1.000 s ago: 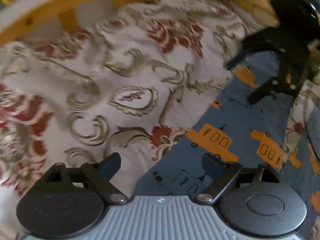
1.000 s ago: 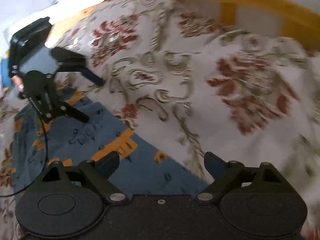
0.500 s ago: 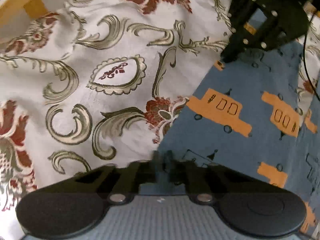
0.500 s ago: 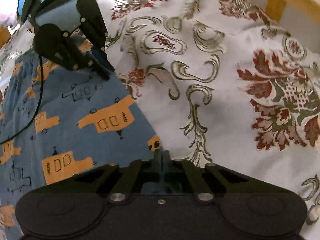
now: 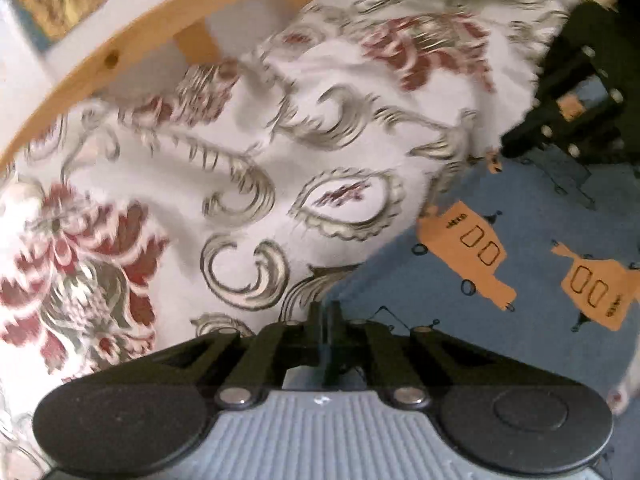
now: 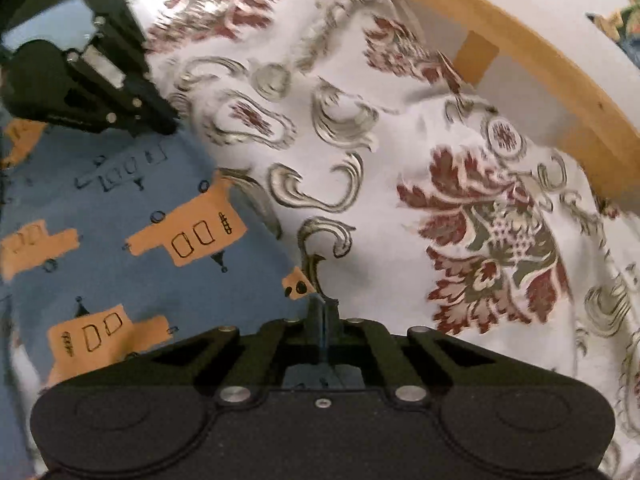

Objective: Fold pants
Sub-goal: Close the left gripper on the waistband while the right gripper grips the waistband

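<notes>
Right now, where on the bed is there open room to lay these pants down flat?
The floral bedspread lies bare between the pants and the wooden bed rail. It is crowded along the pants' edge, where the left gripper and right gripper are both shut on the fabric.

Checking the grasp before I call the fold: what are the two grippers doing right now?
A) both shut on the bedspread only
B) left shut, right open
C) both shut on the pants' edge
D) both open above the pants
C: the left gripper and right gripper each show fingers pressed together on the edge of the blue pants.
</notes>
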Tool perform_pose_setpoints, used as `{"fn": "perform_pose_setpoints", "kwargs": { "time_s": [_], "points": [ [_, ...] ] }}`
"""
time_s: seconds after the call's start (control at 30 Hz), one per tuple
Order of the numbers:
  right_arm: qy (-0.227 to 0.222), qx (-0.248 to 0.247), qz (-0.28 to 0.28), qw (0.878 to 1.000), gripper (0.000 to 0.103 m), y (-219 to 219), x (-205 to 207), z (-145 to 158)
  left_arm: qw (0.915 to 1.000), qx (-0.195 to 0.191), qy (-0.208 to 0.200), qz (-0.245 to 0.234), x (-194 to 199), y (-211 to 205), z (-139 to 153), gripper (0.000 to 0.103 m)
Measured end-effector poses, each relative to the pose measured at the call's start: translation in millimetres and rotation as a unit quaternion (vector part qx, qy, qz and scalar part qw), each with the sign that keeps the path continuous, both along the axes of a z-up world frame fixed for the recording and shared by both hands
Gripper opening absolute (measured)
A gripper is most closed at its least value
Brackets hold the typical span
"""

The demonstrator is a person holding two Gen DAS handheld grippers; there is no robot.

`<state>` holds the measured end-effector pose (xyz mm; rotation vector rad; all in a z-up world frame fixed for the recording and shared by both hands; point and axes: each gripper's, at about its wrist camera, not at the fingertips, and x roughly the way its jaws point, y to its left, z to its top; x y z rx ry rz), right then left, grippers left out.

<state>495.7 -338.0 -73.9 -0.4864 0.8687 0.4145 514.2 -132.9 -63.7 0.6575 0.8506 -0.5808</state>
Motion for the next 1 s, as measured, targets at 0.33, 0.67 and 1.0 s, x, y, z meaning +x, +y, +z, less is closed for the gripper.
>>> {"fn": "perform_pose_setpoints", "kwargs": {
  "time_s": [0.33, 0.67, 1.0],
  "points": [
    [0.025, 0.106, 0.048, 0.993, 0.071, 5, 0, 22, 0.9981, -0.046, 0.028, -0.030, 12, 98, 56, 0.083],
    [0.055, 0.108, 0.109, 0.987, 0.064, 80, 38, 16, 0.9893, 0.023, 0.142, -0.025, 37, 141, 37, 0.046],
    [0.052, 0.078, 0.109, 0.990, 0.048, 103, 57, 10, 0.9869, 0.079, 0.137, -0.031, 32, 123, 32, 0.014]
  ]
}}
